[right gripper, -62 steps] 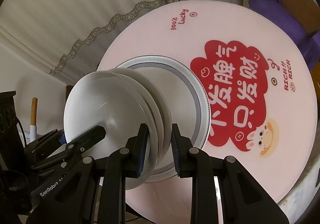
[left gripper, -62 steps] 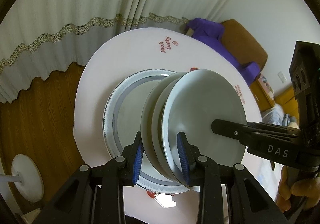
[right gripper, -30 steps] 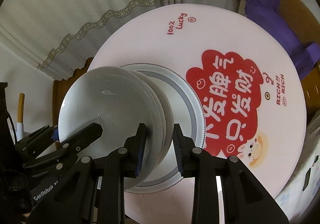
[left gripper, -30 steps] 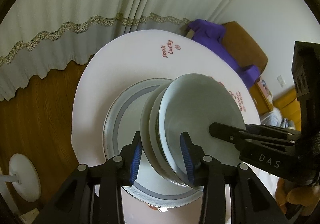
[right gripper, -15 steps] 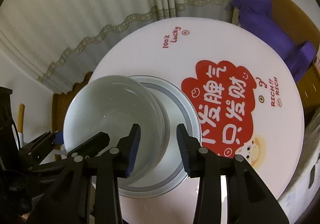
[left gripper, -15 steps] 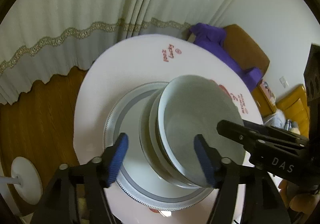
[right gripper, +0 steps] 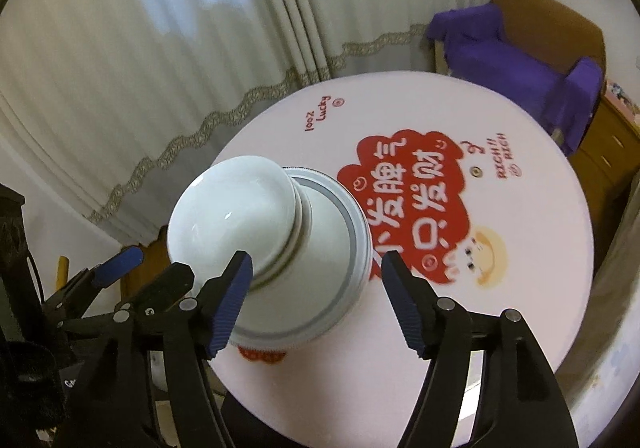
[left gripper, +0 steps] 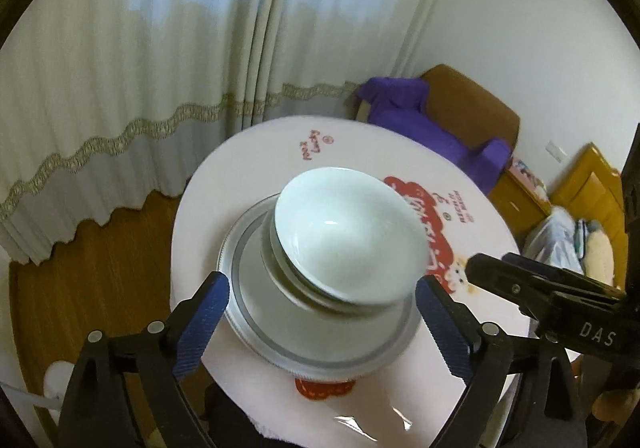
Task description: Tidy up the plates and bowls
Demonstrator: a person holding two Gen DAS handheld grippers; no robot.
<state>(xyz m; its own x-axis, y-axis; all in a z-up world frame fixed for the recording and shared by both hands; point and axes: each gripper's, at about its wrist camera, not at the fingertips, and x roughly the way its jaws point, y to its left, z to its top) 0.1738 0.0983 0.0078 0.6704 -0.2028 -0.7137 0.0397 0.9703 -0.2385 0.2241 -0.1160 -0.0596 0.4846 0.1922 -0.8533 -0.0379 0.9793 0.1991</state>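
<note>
Nearest, left gripper [left gripper: 322,298] spread wide, right gripper [right gripper: 316,294] likewise parted, both having just been opening, pads clear of the crockery, nothing clasped. Just beyond, stacked white bowls [left gripper: 346,234] resting in grey-rimmed plate [left gripper: 320,352] on round pink table [right gripper: 520,288]. Farther off, purple cloth [right gripper: 516,59] over brown chair [right gripper: 560,15], pale curtain [left gripper: 140,87] behind.

Obstacles: stack of bowls [right gripper: 236,224] on a plate [right gripper: 344,248], lower left of centre in the right wrist view, lower centre in the left wrist view [left gripper: 344,232].

Free room: bare surface [right gripper: 400,115] to the upper right and right of the plate, clear to its rim.

Bounds: curtain [right gripper: 160,47] close along the upper left; chair [right gripper: 532,47] with purple cloth at upper right.
</note>
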